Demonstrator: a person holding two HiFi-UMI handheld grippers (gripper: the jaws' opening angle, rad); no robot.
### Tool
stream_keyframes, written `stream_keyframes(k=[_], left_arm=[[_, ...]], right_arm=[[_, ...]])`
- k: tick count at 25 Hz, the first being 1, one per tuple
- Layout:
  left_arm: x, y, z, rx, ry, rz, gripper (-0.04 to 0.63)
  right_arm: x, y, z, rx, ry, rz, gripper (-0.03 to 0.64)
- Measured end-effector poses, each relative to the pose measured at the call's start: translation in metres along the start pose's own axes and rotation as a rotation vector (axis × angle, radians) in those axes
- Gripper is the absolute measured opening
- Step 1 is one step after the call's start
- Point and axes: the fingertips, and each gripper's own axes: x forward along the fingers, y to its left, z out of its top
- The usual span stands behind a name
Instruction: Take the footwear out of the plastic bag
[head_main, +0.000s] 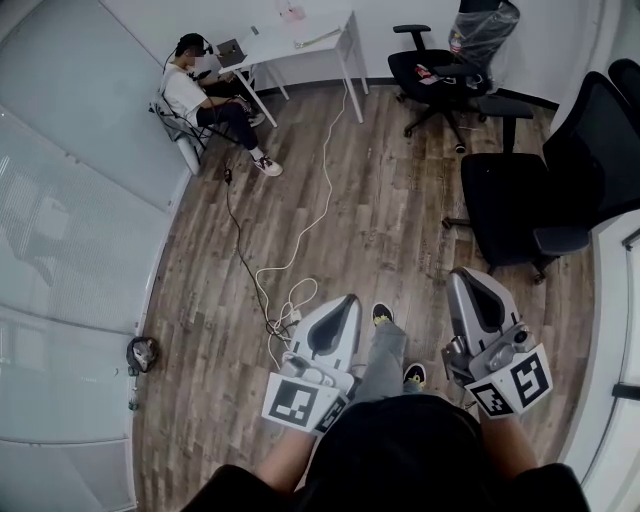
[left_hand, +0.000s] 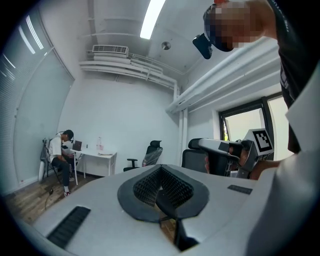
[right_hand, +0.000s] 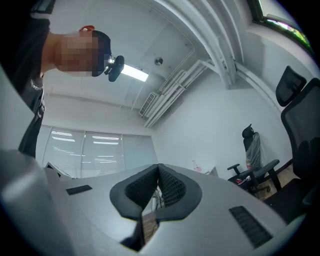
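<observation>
Both grippers are held up in front of the person's body, away from any task object. My left gripper (head_main: 347, 301) (left_hand: 160, 171) is shut, its black pads pressed together with nothing between them. The right gripper (head_main: 469, 273) (right_hand: 158, 168) is likewise shut and empty. Across the room, a clear plastic bag (head_main: 486, 30) drapes over the back of a black office chair (head_main: 432, 70); the chair also shows in the left gripper view (left_hand: 151, 155) and the right gripper view (right_hand: 251, 150). Small red and white items lie on its seat. I cannot make out any footwear in the bag.
A person (head_main: 205, 95) sits at a white desk (head_main: 305, 40) at the far left. Two large black chairs (head_main: 540, 190) stand at the right. A white cable (head_main: 300, 235) and a black cable trail across the wood floor. A glass partition (head_main: 70, 220) lines the left side.
</observation>
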Motion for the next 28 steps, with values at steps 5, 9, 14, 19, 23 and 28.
stream_keyframes(k=[5, 9, 14, 19, 23, 28], left_arm=[[0.055, 0.043, -0.001, 0.007, 0.013, -0.001, 0.023], [0.101, 0.094, 0.019, 0.027, -0.055, 0.008, 0.023], [0.142, 0.167, 0.043, 0.005, -0.077, 0.035, 0.023], [0.174, 0.227, 0.042, 0.005, -0.066, 0.035, 0.023], [0.198, 0.258, 0.041, 0.002, -0.061, 0.041, 0.023], [0.23, 0.29, 0.042, -0.02, -0.043, 0.041, 0.023]], right_arm=[[0.061, -0.033, -0.02, -0.033, 0.047, 0.002, 0.018], [0.129, -0.063, -0.038, -0.047, 0.092, 0.003, 0.018], [0.217, -0.073, -0.049, -0.052, 0.101, 0.033, 0.017], [0.289, -0.084, -0.067, -0.053, 0.101, 0.045, 0.017], [0.323, -0.101, -0.079, -0.031, 0.104, 0.024, 0.018], [0.359, -0.123, -0.086, -0.014, 0.104, 0.003, 0.018]])
